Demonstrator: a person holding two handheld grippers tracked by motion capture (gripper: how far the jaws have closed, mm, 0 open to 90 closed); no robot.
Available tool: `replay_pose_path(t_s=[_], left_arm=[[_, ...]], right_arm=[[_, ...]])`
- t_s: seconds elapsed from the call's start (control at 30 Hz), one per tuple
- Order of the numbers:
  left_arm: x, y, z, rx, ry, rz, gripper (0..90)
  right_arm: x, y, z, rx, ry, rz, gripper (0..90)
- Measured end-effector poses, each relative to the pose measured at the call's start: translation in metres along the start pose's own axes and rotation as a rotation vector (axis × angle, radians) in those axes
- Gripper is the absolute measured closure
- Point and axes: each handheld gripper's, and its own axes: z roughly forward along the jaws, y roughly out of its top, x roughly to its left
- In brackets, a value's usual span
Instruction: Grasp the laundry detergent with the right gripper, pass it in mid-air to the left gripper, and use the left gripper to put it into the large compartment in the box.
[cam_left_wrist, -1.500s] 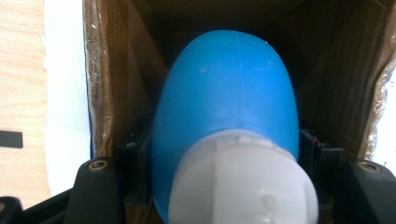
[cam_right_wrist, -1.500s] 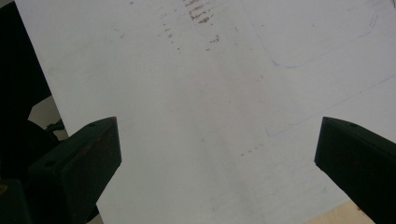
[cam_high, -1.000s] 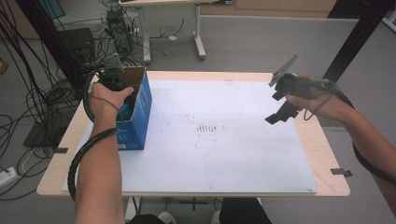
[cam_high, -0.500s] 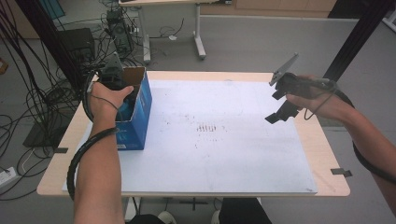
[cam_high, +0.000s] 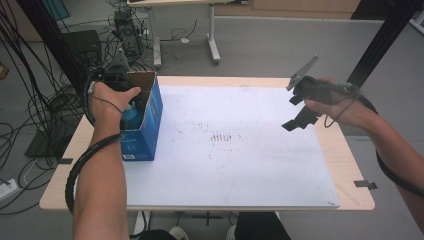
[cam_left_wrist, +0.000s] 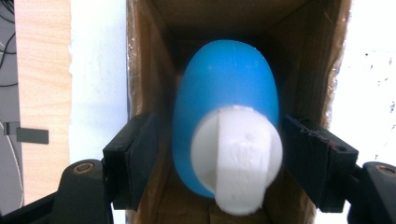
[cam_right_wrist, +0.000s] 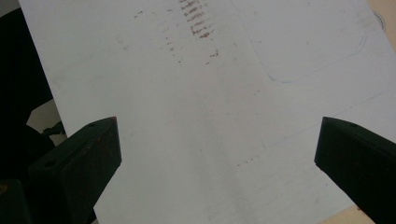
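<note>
Left gripper (cam_left_wrist: 219, 154) down inside the box, jaws straddling the blue bottle, not clamped.

Counter (cam_high: 345, 165), white sheet (cam_high: 240, 165) bare; cardboard box (cam_high: 147, 117) stood at its left edge. Blue bottle (cam_left_wrist: 224, 107) sat inside, white cap (cam_left_wrist: 238, 158) toward me. Risk as I judged it: jaw snagging the wall, tipping the box. Right gripper (cam_right_wrist: 217, 154) hung wide open, empty.

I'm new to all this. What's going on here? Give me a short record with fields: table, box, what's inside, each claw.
table: wooden top under a white sheet with small dark marks
box: blue cardboard box, open top, at the sheet's left edge
inside: blue bottle with a white cap
left claw: reaching into the box, jaws either side of the bottle, small gaps visible
right claw: held above the sheet's right side, jaws wide apart, nothing between them
</note>
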Motion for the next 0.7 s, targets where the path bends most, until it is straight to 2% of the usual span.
replay_pose_path(t_s=[0.13,0.2,0.23,0.37,0.53,0.7], left_arm=[[-0.001,-0.002,-0.007,0.0,-0.001,0.008,27.6],[-0.002,-0.002,-0.012,-0.001,-0.013,-0.004,26.7],[-0.002,-0.002,-0.016,-0.007,-0.006,0.011,26.1],[-0.005,-0.001,-0.031,-0.014,-0.025,0.023,22.8],[-0.01,-0.001,-0.042,-0.031,-0.035,0.041,20.8],[-0.023,-0.002,-0.051,-0.055,-0.042,0.086,19.1]], right_arm=[[0.0,0.001,-0.001,-0.005,-0.001,0.003,0.4],[0.0,0.001,-0.001,-0.005,-0.002,0.005,0.4],[0.0,0.001,-0.001,-0.004,-0.002,0.004,0.4],[0.0,0.0,0.001,-0.006,0.001,0.011,0.4],[0.001,0.002,0.003,-0.009,0.004,0.014,0.4],[0.003,0.005,0.005,0.004,0.005,0.003,0.4]])
